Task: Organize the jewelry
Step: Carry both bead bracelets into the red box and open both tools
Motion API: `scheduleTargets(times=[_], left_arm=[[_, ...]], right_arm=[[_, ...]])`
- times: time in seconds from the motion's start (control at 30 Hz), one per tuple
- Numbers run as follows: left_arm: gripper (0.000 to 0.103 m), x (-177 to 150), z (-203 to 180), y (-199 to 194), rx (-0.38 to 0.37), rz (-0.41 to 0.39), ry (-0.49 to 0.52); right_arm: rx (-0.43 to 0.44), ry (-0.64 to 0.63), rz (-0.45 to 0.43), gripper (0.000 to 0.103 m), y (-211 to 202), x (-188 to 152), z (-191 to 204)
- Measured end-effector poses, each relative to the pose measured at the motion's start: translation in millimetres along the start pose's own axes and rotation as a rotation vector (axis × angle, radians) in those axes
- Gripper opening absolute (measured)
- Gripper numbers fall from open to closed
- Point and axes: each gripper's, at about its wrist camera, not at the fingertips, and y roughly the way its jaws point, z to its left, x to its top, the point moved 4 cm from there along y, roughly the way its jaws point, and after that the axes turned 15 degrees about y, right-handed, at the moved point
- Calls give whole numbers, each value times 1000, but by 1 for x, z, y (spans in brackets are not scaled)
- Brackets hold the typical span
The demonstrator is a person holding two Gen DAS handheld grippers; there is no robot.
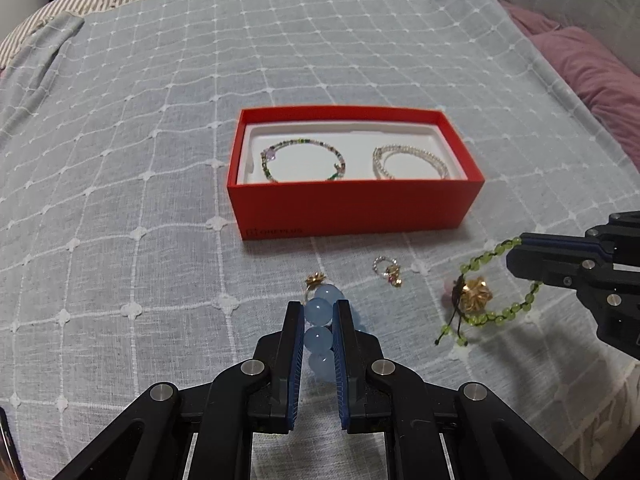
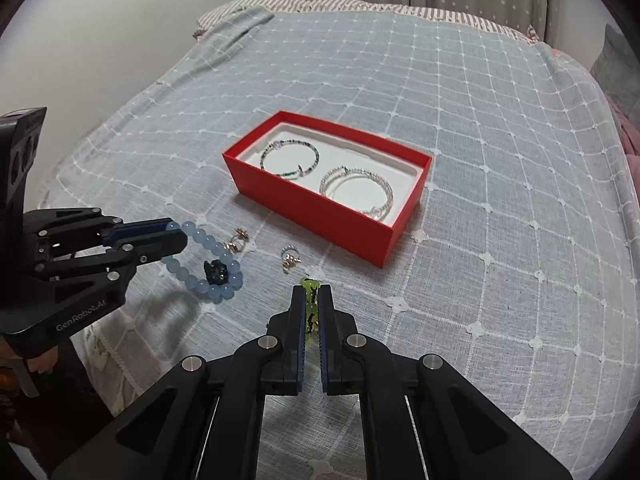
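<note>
A red box (image 1: 352, 210) (image 2: 320, 208) with a white tray lies open on the bed. It holds a multicoloured bead bracelet (image 1: 303, 159) (image 2: 289, 158) on the left and a pearl bracelet (image 1: 412, 161) (image 2: 356, 190) on the right. My left gripper (image 1: 319, 308) (image 2: 176, 236) is shut on a blue bead bracelet (image 1: 319, 334) (image 2: 208, 262), just above the blanket. My right gripper (image 2: 311, 292) (image 1: 516, 254) is shut on a green bead bracelet (image 1: 486, 294) (image 2: 310, 308) with a gold flower charm. A gold ring (image 1: 316, 280) (image 2: 237, 240) and a silver ring (image 1: 387, 270) (image 2: 290, 258) lie between them.
A grey-blue checked blanket (image 1: 160, 160) (image 2: 480, 220) covers the bed. A pink duvet (image 1: 592, 72) lies at the right edge. A striped sheet (image 2: 360, 4) and a wall are at the far end.
</note>
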Motion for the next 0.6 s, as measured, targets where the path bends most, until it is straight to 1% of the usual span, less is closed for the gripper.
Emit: scheduleTargets(times=[0.23, 0.47, 0.6], left_arm=[[10, 13, 1, -5, -10, -29, -5], [10, 32, -1, -11, -48, -62, -15], [10, 45, -3, -13, -53, -87, -16]], right_arm=[[11, 22, -37, 5, -11, 12, -2], [14, 52, -74, 5, -21, 28, -6], [14, 68, -91, 5, -24, 35, -9]])
